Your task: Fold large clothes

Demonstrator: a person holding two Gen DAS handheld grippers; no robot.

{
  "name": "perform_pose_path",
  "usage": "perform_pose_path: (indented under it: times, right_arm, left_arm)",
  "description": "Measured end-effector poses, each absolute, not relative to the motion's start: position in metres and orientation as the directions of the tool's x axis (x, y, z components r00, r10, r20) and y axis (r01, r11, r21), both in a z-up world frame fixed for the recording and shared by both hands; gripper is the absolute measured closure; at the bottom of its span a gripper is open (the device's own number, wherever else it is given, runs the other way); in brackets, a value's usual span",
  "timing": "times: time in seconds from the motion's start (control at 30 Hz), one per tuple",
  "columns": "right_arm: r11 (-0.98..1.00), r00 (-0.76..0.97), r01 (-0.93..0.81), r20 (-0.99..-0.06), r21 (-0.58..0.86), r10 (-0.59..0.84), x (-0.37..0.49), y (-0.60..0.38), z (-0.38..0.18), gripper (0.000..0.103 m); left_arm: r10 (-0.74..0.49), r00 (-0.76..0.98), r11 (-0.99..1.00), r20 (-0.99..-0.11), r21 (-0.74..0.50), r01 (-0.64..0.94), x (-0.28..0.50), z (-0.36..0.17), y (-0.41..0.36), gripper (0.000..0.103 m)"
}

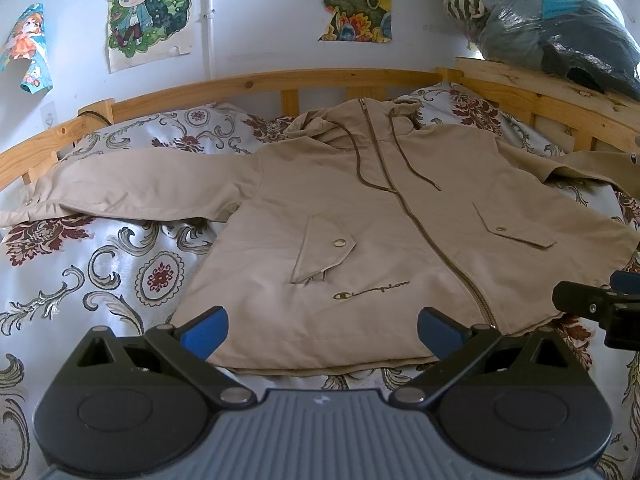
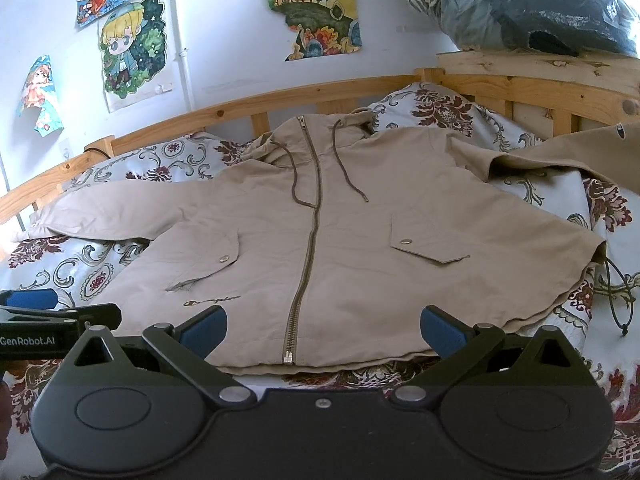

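While spread flat, jacket point(image 1: 360, 216): zipped, front up on the bedspread point(image 1: 100, 264).
Left gripper point(image 1: 322, 334): fingers wide apart, over near hem.
Right gripper point(image 2: 323, 332): likewise spread, empty.

Matt beige cloth jacket point(image 1: 360, 216) (metal zip point(image 2: 308, 240)); knotty wooden bed rail point(image 1: 248, 84).

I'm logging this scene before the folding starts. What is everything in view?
Jacket: one, beige, zipped, spread front-up on the bed, sleeves out.
Bedspread: one, white with maroon floral pattern, under the jacket.
Bed rail: one, light wood, behind the bed.
Posters: several, colourful, on the white wall.
Bag of clothes: one, clear plastic, dark contents, top right on the wooden ledge.
Left hand-held gripper: black with blue pads, open, at the hem.
Right hand-held gripper: same, open, at the hem.
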State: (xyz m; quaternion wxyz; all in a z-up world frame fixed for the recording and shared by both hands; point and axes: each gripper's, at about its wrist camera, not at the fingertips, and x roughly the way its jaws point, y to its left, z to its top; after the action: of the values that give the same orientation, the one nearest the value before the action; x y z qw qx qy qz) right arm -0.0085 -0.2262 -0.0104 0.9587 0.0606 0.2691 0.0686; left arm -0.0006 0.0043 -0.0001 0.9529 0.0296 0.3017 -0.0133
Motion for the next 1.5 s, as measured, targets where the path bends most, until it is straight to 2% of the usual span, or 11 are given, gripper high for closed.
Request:
perform_pose_path:
  times: [1.5]
  right_arm:
    - [0.983, 0.844, -0.094, -0.512, 0.155, 0.161, -0.0091, -0.2264, -0.011, 0.001]
  left_arm:
    - [0.001, 0.81, 0.998, -0.587, 0.047, 0.032, -0.0014, -0.0008, 0.008, 0.001]
